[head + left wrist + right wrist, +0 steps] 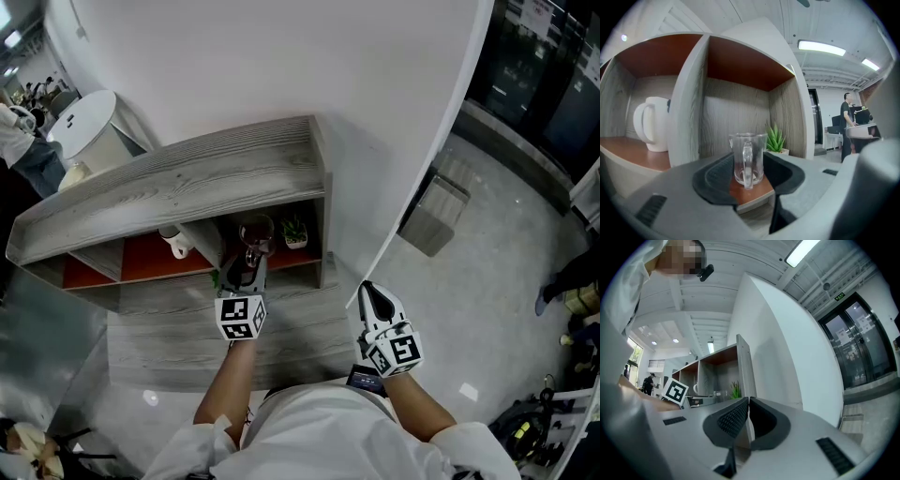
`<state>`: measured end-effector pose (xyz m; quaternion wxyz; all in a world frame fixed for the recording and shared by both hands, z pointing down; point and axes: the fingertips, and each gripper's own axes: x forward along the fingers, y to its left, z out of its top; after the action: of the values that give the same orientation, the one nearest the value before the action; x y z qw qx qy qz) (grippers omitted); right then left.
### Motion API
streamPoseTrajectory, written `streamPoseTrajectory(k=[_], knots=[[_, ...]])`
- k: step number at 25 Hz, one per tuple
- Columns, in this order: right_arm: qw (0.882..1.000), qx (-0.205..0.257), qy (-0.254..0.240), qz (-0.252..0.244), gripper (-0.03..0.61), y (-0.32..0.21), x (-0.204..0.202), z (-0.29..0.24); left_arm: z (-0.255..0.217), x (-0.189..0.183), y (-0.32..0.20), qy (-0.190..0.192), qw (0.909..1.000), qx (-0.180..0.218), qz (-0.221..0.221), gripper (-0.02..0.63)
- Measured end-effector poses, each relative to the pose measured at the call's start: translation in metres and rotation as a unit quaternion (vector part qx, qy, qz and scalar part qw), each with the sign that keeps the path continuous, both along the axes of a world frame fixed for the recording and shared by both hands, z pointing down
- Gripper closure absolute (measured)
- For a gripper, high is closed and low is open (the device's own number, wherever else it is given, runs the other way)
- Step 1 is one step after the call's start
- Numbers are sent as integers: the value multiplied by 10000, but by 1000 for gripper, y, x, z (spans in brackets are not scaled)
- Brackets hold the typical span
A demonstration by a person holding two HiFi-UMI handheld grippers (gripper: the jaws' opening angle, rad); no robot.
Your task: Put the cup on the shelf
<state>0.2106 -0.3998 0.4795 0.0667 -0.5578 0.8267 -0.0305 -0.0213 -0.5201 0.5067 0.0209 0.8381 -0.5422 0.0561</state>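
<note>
Standing upright on the reddish-brown board of the wooden shelf unit's (187, 173) right-hand compartment, the clear glass cup (748, 159) has its handle turned toward the left gripper view's camera. The left gripper (246, 272) reaches into that compartment with its jaws spread wide on either side of the cup, the pads not squeezing it. Behind the cup, to the right, sits a small potted succulent (776, 139). Past the divider (686, 108), the next compartment holds a white mug (651, 124). The right gripper (373, 295) hangs beside the shelf unit near the white wall (281, 56), jaws pressed together with nothing between them. Each gripper's cube (241, 317) bears black-and-white square markers.
</note>
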Motion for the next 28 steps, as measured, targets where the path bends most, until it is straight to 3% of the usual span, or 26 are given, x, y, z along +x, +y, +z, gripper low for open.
streamPoseTrajectory(k=[10, 18, 28], knots=[[9999, 23, -98, -64, 543, 13, 3, -3, -28, -5, 51, 54, 9995, 312, 13, 429], [9997, 132, 8, -188, 543, 41, 7, -9, -18, -5, 109, 143, 9997, 191, 52, 539], [9998, 44, 97, -153, 543, 87, 27, 5, -2, -7, 184, 69, 9998, 151, -113, 606]])
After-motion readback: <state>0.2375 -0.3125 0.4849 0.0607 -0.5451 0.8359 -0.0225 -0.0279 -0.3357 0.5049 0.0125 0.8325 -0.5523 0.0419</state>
